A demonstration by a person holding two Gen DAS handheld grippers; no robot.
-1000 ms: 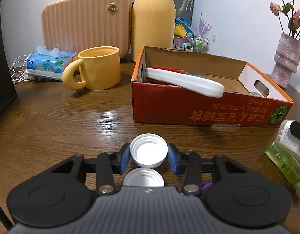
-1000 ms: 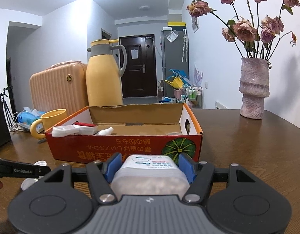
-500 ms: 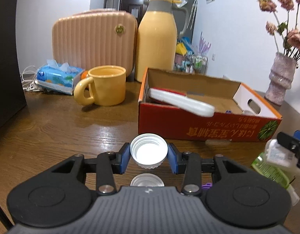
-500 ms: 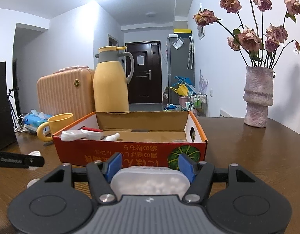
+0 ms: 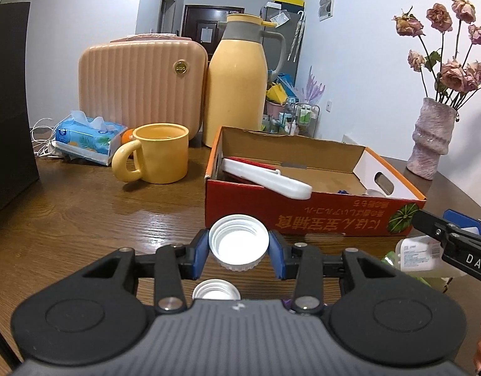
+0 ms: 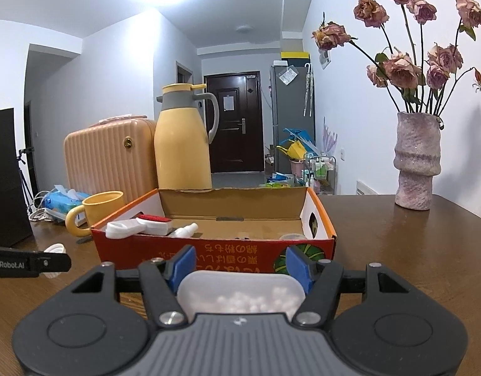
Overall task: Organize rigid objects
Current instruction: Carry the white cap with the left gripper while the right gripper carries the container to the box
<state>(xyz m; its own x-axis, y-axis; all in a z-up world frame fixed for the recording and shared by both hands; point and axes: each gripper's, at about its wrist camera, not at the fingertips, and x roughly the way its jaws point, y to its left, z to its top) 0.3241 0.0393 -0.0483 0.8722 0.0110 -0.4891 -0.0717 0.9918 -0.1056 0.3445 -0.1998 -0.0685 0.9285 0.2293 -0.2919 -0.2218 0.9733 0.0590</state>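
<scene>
Left fingers (image 5: pixel 239 248) pinch a cap (image 5: pixel 239 242) by its rim; right fingers (image 6: pixel 240 266) clamp a bottle (image 6: pixel 240 294). Box (image 5: pixel 303 219) ahead: the shallow rim grip could let the cap slip short.

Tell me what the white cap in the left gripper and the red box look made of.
White ribbed screw cap: apparently matte moulded plastic, given its knurled rim and uniform colour. Red printed open-top box: corrugated cardboard, with raw brown inner walls, folded flaps and a printed, slightly glossy outside.

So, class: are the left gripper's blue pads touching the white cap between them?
Touching. In the left wrist view both pads of the left gripper press against the sides of the white cap, holding it above the table.
</scene>
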